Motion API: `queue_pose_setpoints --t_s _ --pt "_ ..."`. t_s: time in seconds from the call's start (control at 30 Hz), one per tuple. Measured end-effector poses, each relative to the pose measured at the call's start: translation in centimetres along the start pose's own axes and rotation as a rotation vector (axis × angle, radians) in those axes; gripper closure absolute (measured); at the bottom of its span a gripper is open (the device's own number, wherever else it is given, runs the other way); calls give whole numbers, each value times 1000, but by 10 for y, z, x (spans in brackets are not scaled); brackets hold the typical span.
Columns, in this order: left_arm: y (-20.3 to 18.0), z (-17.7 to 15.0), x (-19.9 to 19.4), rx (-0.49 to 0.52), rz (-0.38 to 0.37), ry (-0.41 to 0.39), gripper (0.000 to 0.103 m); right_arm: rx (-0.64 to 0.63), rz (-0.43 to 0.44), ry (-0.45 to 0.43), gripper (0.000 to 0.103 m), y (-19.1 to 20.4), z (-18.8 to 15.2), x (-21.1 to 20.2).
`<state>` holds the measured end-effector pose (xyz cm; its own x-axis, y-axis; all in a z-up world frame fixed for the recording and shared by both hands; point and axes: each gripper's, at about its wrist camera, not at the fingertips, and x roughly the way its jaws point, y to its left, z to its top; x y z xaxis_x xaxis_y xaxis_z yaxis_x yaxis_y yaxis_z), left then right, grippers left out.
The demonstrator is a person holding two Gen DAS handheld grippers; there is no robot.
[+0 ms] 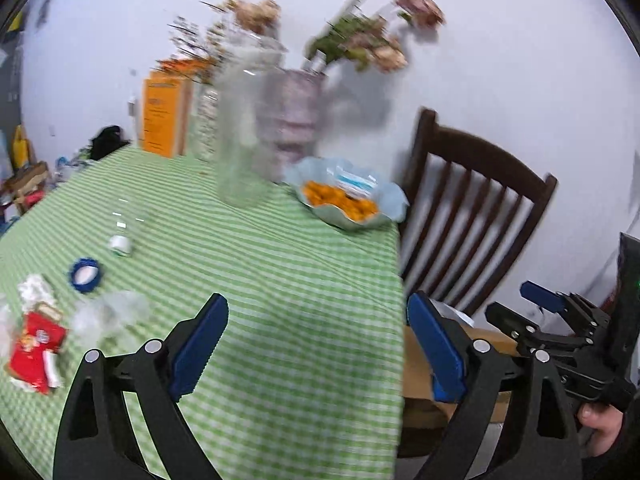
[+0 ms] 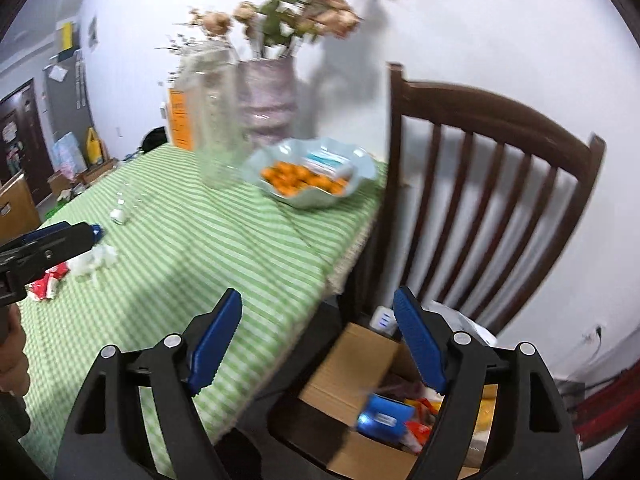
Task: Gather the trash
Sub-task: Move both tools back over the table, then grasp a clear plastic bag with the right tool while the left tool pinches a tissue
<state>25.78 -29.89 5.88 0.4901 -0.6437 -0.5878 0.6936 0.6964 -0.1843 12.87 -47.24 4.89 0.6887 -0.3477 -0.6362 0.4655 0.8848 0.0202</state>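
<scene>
Trash lies at the table's left end: a red wrapper [image 1: 34,352], crumpled clear plastic [image 1: 108,316], a blue cap [image 1: 86,274] and a small white bottle [image 1: 120,245]. My left gripper [image 1: 318,344] is open and empty above the green checked tablecloth [image 1: 280,280], right of the trash. My right gripper [image 2: 318,340] is open and empty over the table's right edge, above a cardboard box [image 2: 352,364] holding a blue item [image 2: 384,414] and wrappers. The red wrapper [image 2: 46,280] and plastic [image 2: 94,260] also show in the right wrist view, partly behind the left gripper.
A clear glass jar [image 1: 244,128], a vase of flowers [image 1: 294,116], an orange box [image 1: 164,116] and a bowl of orange snacks [image 1: 348,196] stand at the table's back. A dark wooden chair [image 2: 488,184] stands against the wall beside the table.
</scene>
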Motion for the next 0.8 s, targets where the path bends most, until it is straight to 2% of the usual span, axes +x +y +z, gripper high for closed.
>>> queue_pose_setpoints --t_s 0.2,0.37,0.4,0.5,0.67,0.73,0.8 --pt "39 5 -9 -83 47 -40 13 -70 36 -32 25 45 17 1" --pt "77 13 -14 -129 129 -75 11 -113 53 -52 25 74 29 0" --pt "86 14 -15 -141 156 -80 9 -124 60 -55 25 81 33 1" --pt "128 15 -12 -177 318 -58 8 -153 74 -60 25 99 38 2" --pt "195 9 -21 -251 451 -34 8 -198 105 -39 25 130 43 17" --pt "220 9 -33 -236 534 -72 8 -222 128 -26 25 151 44 25" --pt "246 2 -38 -236 584 -90 8 -246 150 -16 25 169 44 32"
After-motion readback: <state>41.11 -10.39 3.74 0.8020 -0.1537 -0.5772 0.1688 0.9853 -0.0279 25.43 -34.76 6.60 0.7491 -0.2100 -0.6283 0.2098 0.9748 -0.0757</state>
